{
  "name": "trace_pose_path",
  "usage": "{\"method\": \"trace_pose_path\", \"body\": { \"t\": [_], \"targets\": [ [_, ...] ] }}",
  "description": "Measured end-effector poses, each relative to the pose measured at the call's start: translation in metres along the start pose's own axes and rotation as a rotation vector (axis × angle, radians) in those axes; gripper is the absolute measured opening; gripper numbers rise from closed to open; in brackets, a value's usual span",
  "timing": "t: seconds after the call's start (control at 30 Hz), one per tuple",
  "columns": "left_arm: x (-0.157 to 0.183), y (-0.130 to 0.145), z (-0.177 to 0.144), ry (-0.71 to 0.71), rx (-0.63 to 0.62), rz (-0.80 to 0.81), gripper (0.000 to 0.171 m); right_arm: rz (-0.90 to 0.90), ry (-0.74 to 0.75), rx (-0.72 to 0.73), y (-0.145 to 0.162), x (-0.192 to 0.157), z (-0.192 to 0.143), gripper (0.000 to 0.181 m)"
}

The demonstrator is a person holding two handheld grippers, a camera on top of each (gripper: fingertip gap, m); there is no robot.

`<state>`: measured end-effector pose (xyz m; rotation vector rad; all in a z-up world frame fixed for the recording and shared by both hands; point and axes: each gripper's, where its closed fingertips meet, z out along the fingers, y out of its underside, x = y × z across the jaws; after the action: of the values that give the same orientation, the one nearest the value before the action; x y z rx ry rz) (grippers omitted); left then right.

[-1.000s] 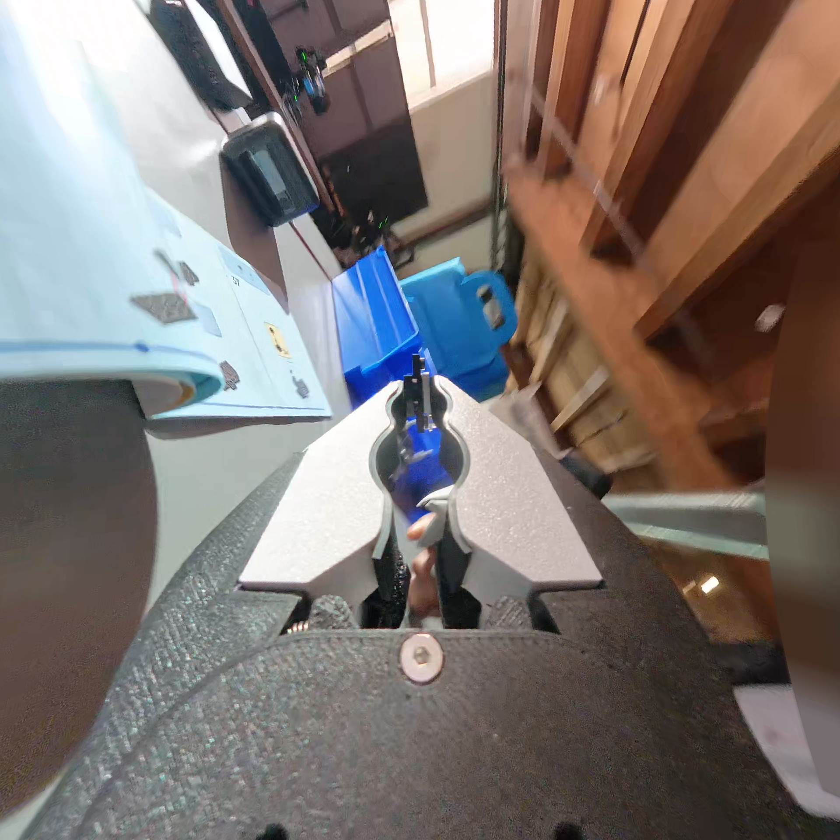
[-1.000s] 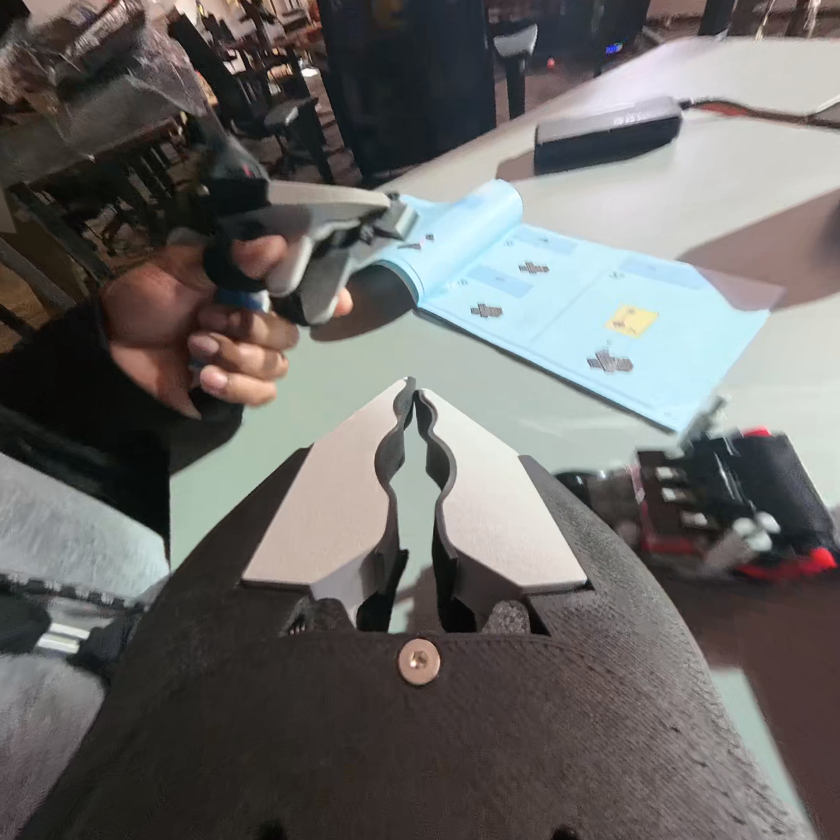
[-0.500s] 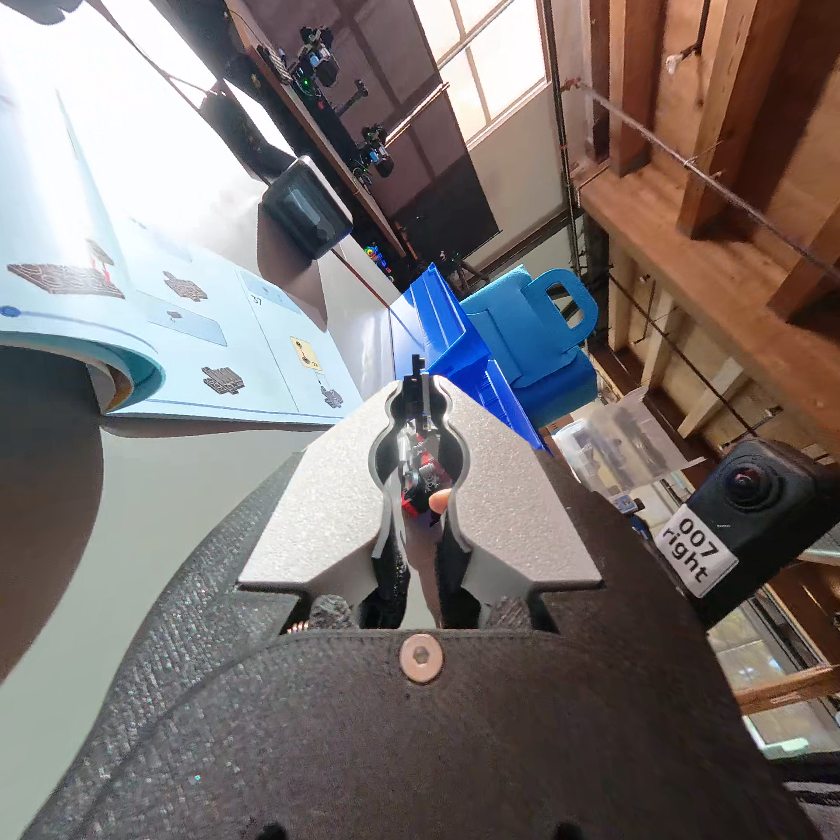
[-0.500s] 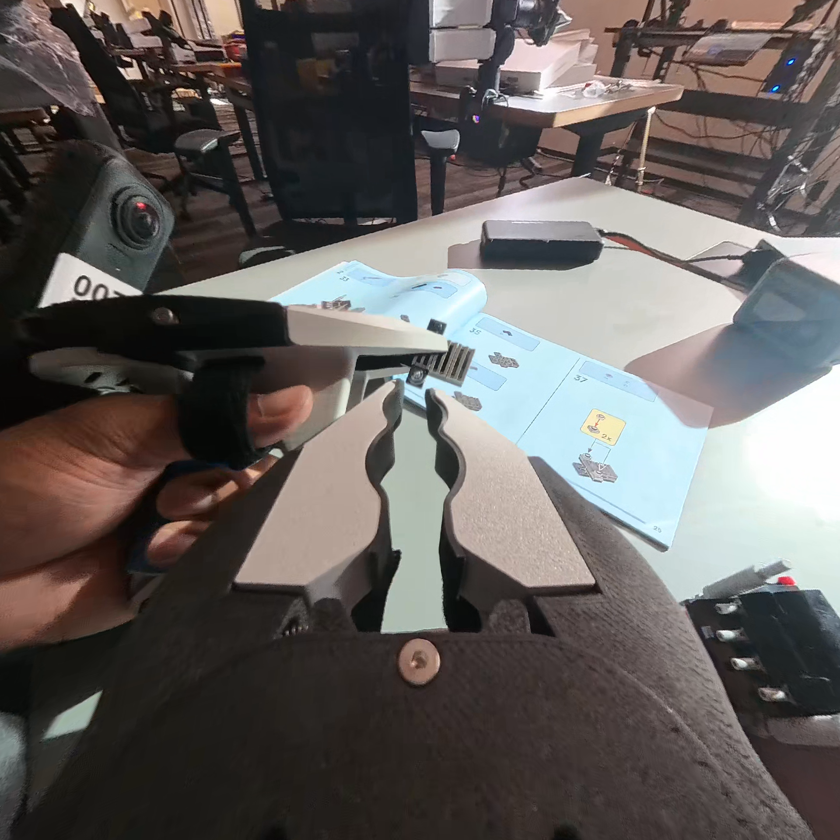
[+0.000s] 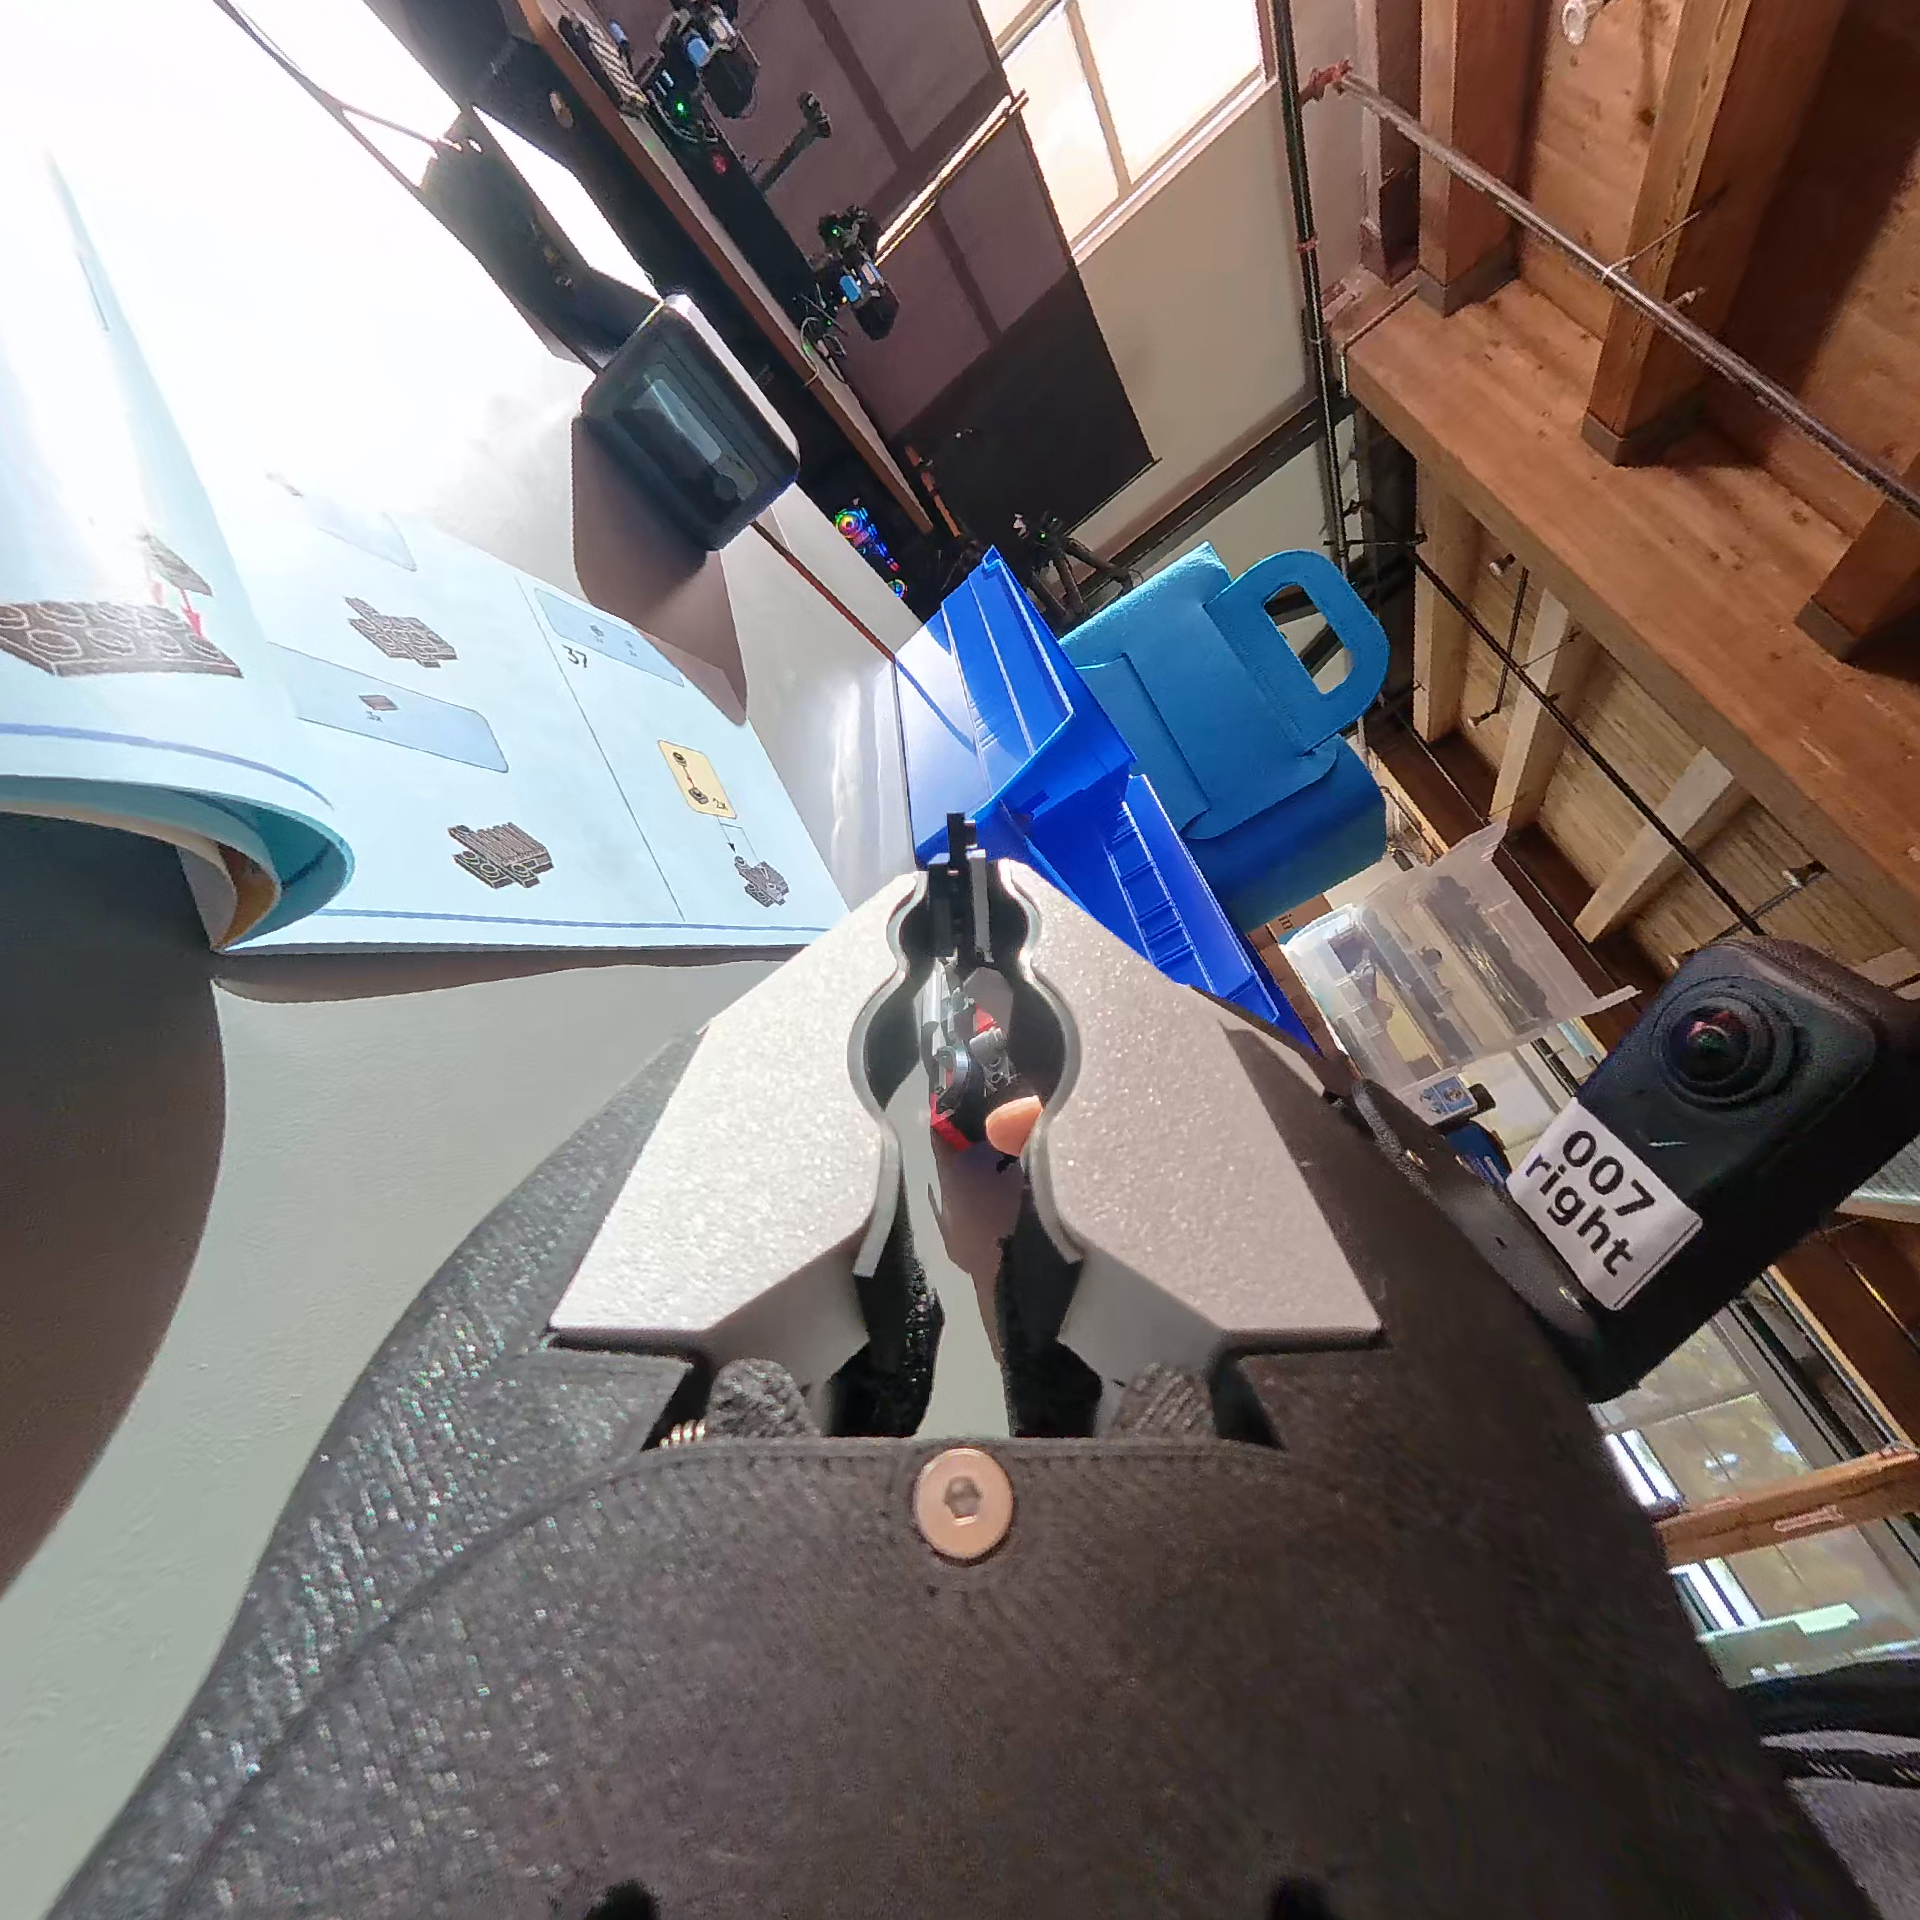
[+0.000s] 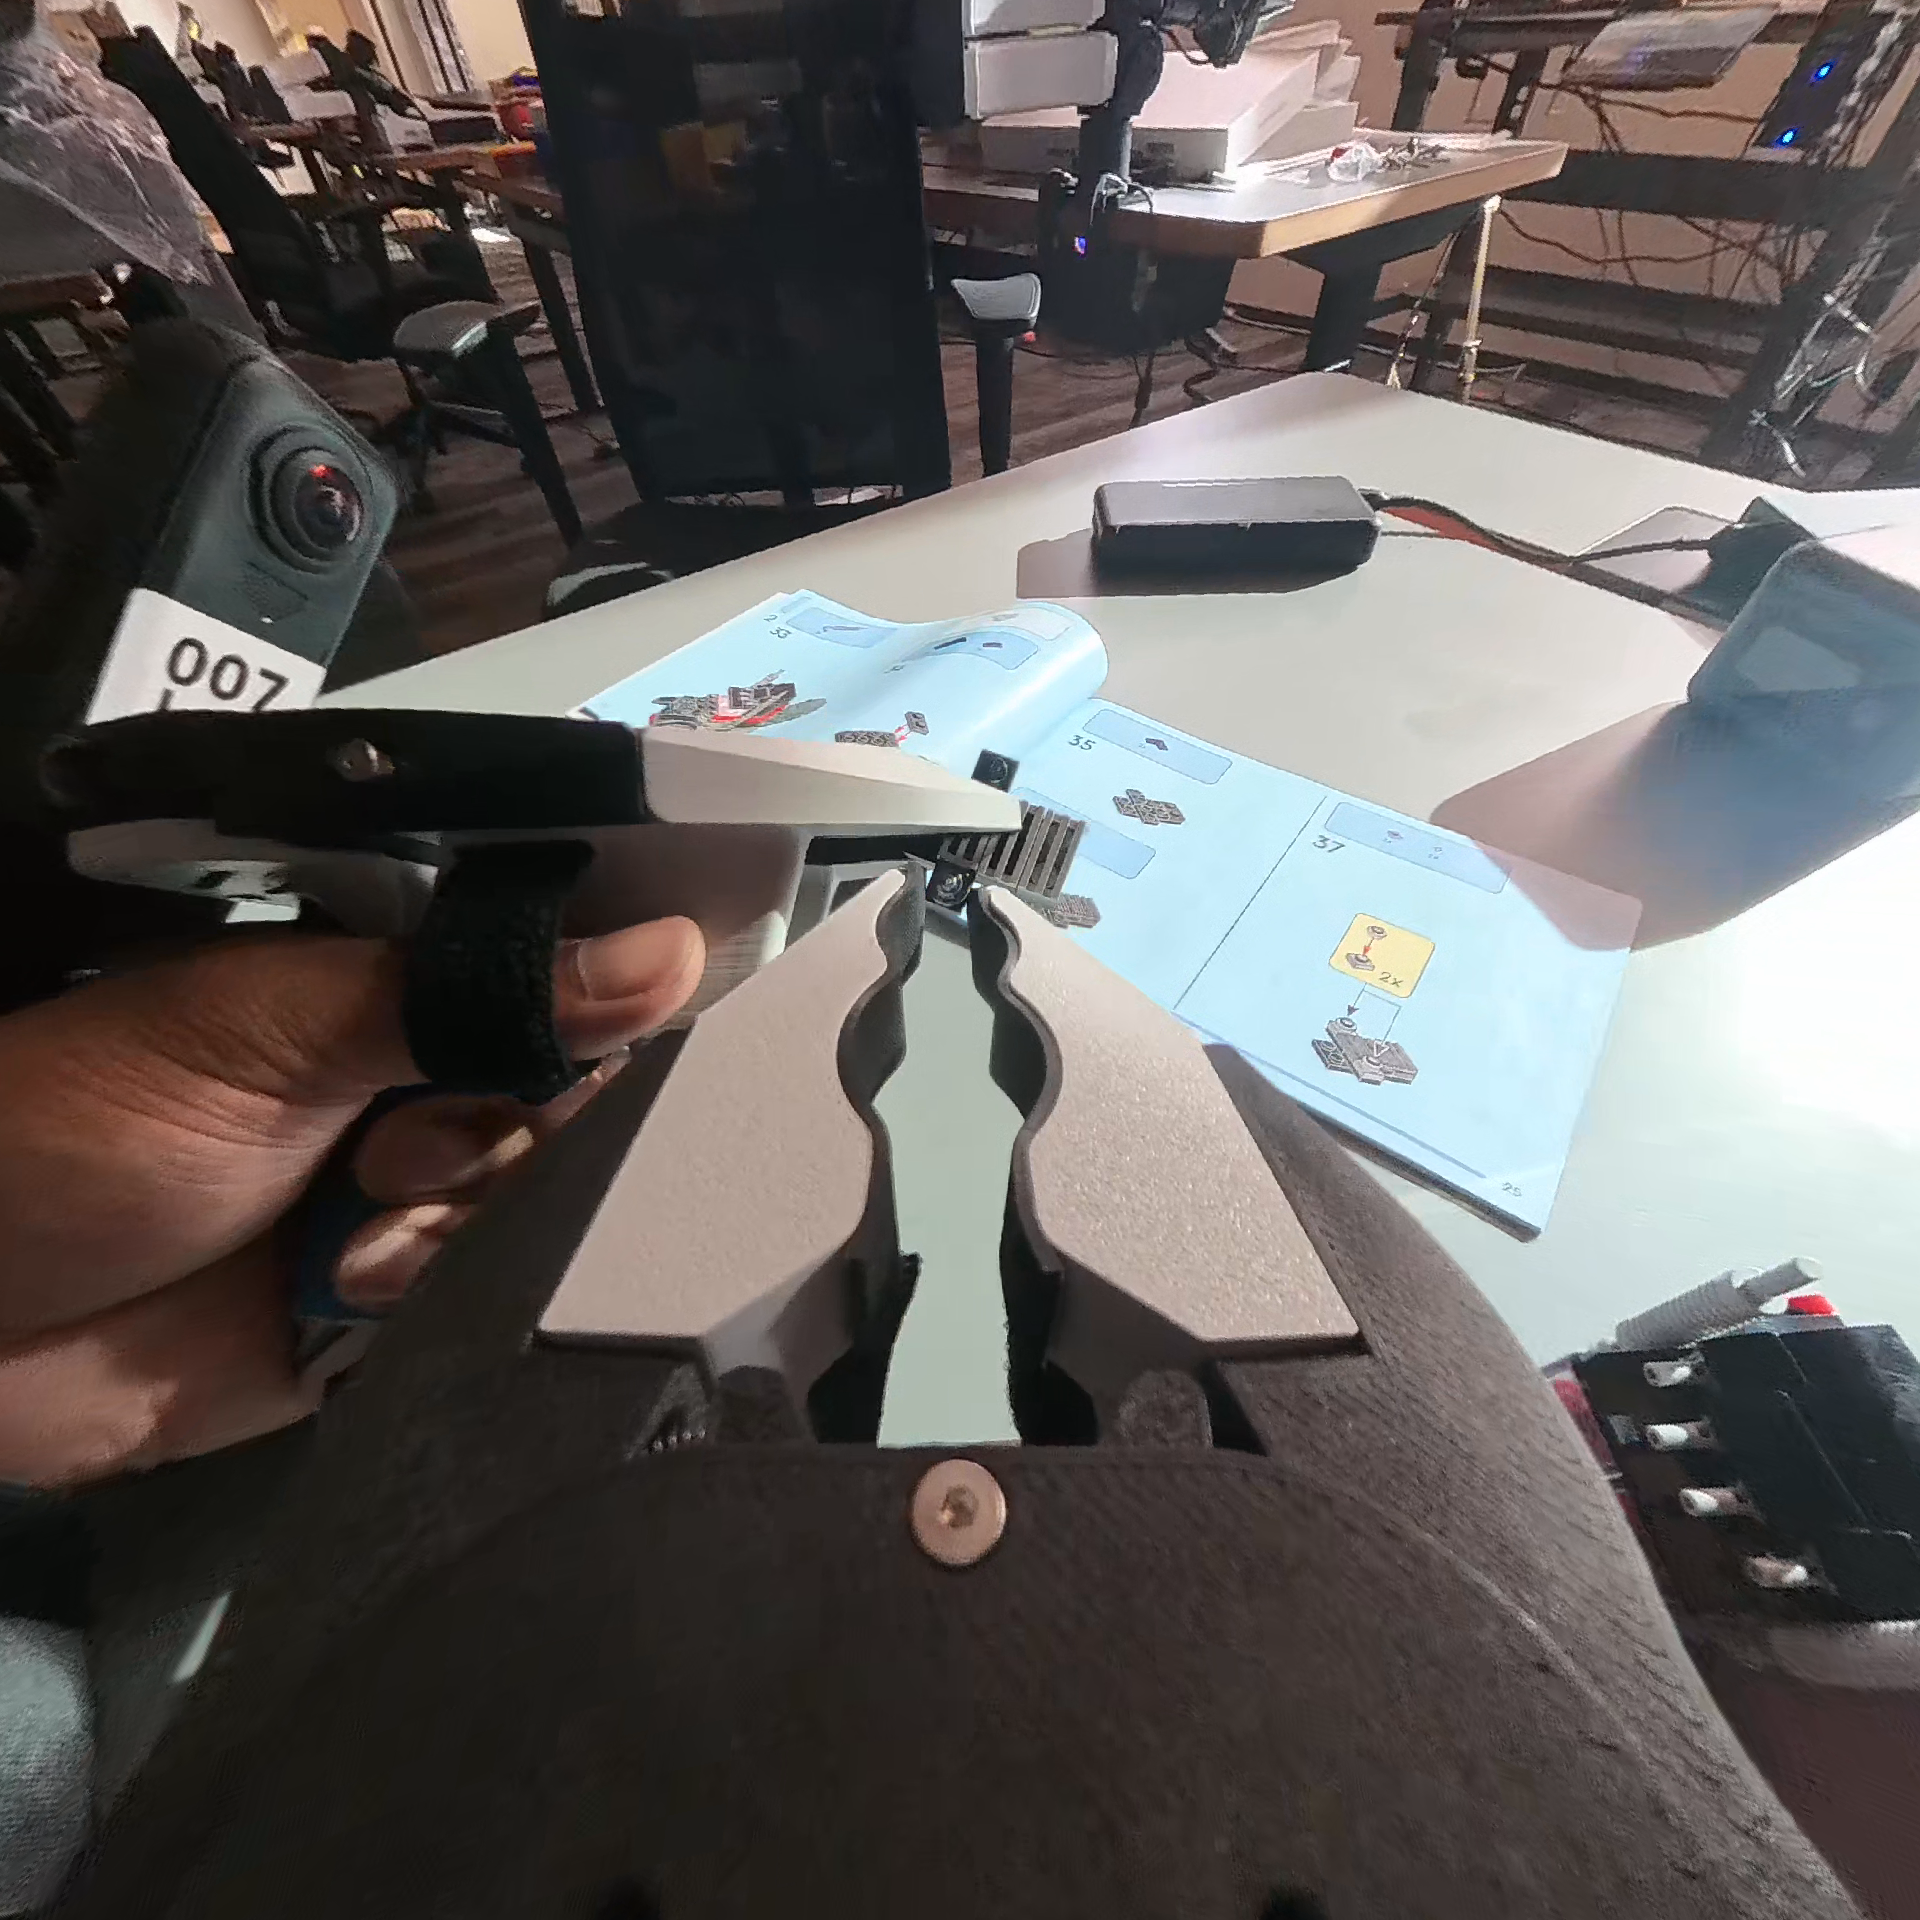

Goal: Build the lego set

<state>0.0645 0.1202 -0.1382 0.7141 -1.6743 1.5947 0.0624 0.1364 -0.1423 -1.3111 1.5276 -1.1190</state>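
My left gripper (image 5: 961, 909) is shut on a small dark grey Lego assembly (image 5: 961, 868) that sticks out past its tips. In the right wrist view the left gripper (image 6: 1013, 826) reaches in from the left, held by a hand, and the assembly (image 6: 1044, 852) shows as a ribbed grey plate. My right gripper (image 6: 943, 896) is slightly open just below it. Its tips flank a small black part (image 6: 951, 886) hanging under the assembly; I cannot tell whether they touch it. A black Lego model (image 6: 1766, 1455) with white pins and red bits lies at the lower right.
The open blue instruction booklet (image 6: 1351, 935) lies on the grey table (image 6: 1351, 644) behind the grippers, also in the left wrist view (image 5: 468, 727). A black box (image 6: 1231, 520) and a dark device (image 6: 1818, 665) stand farther back. A blue bin (image 5: 1039, 748) and a clear container (image 5: 1455, 966) are beyond. My two grippers' fingertips are within a few centimetres of each other.
The left gripper has swung over the table, bringing its held piece right up to the right gripper's tips. The right gripper went from nearly shut to slightly open and moved toward the piece.
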Motion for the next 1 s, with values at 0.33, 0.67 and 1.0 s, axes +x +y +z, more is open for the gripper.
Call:
{"method": "trace_pose_path", "body": {
  "t": [0.33,0.67,1.0],
  "targets": [
    [0.0003,0.0021,0.0006,-0.022,-0.011,0.045,0.009,-0.059,0.030,-0.009,0.0012,0.0002,-0.0022,0.009],
    [-0.0024,0.0026,0.0019,-0.029,-0.019,0.028,0.009,-0.032,0.015,-0.007,0.0010,0.0017,-0.0030,0.008],
    [-0.0028,0.0036,0.0023,-0.026,-0.027,0.020,0.009,-0.018,0.009,-0.006,0.0015,0.0023,-0.0031,0.007]
  ]
}}
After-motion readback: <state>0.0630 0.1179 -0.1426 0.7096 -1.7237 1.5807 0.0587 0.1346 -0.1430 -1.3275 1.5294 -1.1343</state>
